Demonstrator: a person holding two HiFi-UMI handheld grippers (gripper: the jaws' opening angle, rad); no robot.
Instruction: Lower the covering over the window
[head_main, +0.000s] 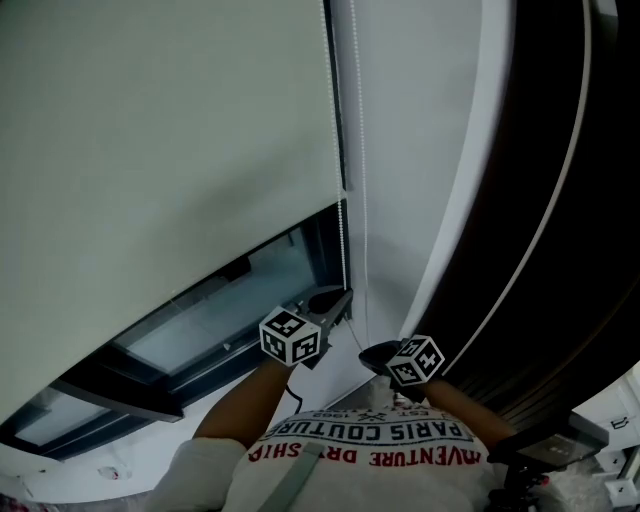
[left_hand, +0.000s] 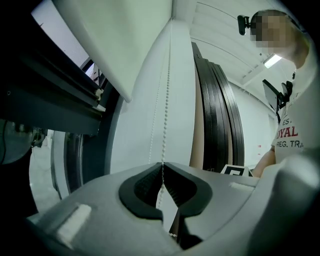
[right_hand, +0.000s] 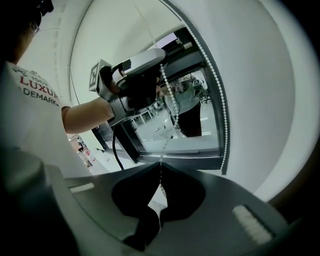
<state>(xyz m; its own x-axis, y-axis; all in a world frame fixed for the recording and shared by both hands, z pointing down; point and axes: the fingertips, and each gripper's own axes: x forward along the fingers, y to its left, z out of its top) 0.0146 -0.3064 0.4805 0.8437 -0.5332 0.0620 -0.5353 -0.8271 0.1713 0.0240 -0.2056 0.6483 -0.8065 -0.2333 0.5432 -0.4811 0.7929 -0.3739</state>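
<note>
Roller blind (head_main: 170, 150) down over most of the window (head_main: 215, 325), with a strip of glass bare under its bottom edge. Bead chain (head_main: 347, 250) hanging in two strands just beside the right edge of the blind. Left gripper (left_hand: 162, 165) clamped on one strand, jaws together with the beads pinched between them. Right gripper (right_hand: 161, 166) clamped further along the same strand, nearer the person's body, jaws together too. Probably light and limp, this chain, and slippery along the smooth beads. Better to grip across a bead, not on the thin thread between, and to pull straight along the strand without jerks. Likely weak at the links.
</note>
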